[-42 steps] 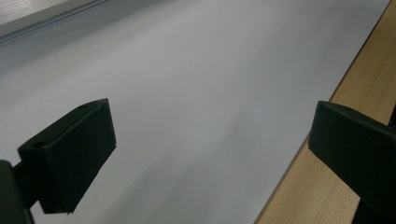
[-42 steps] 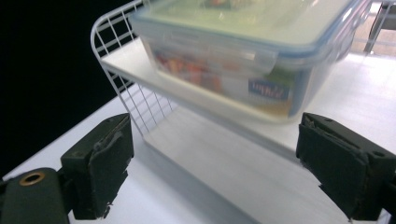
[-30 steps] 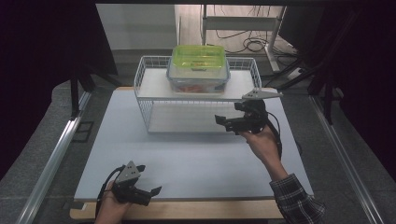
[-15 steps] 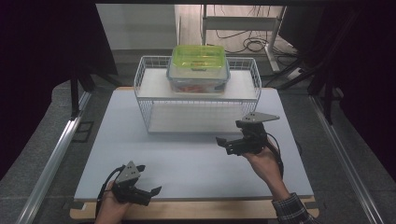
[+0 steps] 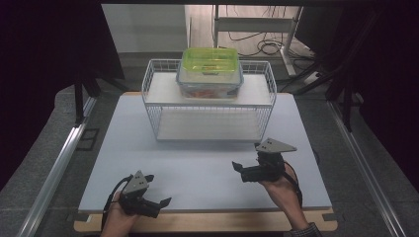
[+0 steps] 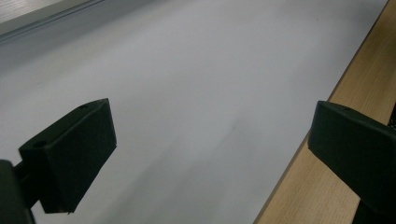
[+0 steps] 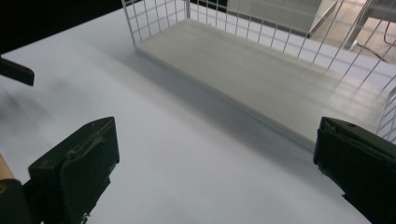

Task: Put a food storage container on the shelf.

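At the near edge of the surface (image 5: 207, 177) the left gripper (image 5: 157, 203) rests low with its jaws spread wide and nothing between them; its own view looks along the white mat to the wooden strip at the border. A little farther in and to the right, the right gripper (image 5: 238, 168) is held just above the mat, its jaws likewise spread and empty, pointing left across the surface; in its own view the open front of the rack (image 7: 261, 70) lies ahead, well apart from the jaws. Beyond both grippers stands the white wire rack (image 5: 209, 104), with a bare lower shelf and an upper shelf. On that upper shelf, toward the middle, sits the box (image 5: 210, 73), a clear container with a green lid that appears clipped shut and something reddish inside that is too small to make out. Judging from how things lie, the box looks placed and let go: it rests squarely on the shelf, neither gripper is near it, and both hands are back on the person's side, so the work seems done or very nearly so, with at most a settling of the hands left. Counted: two grippers, one rack with two shelves, one box with one lid, and nothing loose on the mat.
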A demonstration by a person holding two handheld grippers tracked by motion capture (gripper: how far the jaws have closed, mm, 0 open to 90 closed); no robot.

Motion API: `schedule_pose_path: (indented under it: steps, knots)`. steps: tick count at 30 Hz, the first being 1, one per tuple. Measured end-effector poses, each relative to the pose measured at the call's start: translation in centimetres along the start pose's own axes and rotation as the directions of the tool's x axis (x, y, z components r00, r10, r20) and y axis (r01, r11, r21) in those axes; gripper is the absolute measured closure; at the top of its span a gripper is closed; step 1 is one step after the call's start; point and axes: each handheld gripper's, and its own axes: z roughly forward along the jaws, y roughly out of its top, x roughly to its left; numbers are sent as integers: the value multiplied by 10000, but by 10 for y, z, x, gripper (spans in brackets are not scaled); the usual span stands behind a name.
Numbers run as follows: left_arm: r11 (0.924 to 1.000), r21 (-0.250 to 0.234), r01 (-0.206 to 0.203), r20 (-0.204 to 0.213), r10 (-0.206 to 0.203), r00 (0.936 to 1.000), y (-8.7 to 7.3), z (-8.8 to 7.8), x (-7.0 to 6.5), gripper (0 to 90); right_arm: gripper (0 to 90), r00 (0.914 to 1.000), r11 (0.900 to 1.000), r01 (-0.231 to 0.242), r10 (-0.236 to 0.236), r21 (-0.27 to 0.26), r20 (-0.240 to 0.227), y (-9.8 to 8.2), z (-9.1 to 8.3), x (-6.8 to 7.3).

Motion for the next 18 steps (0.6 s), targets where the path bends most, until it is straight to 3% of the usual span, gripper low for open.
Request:
schedule_pose_path:
  steps: [10,16,18]
  knots:
    - [9999,-52,-94,142,95,9999,-1,0,-1,31,7,9999,9998,-169,169,86,14,-41,6,4]
    - [9999,27,-111,127,110,9999,-1,0,-1,30,7,9996,9909,-248,260,1326,-79,-63,20,6]
    - [9999,76,-77,147,76,9999,0,0,-1,29,7,10000,9859,-85,79,1668,41,-65,23,6]
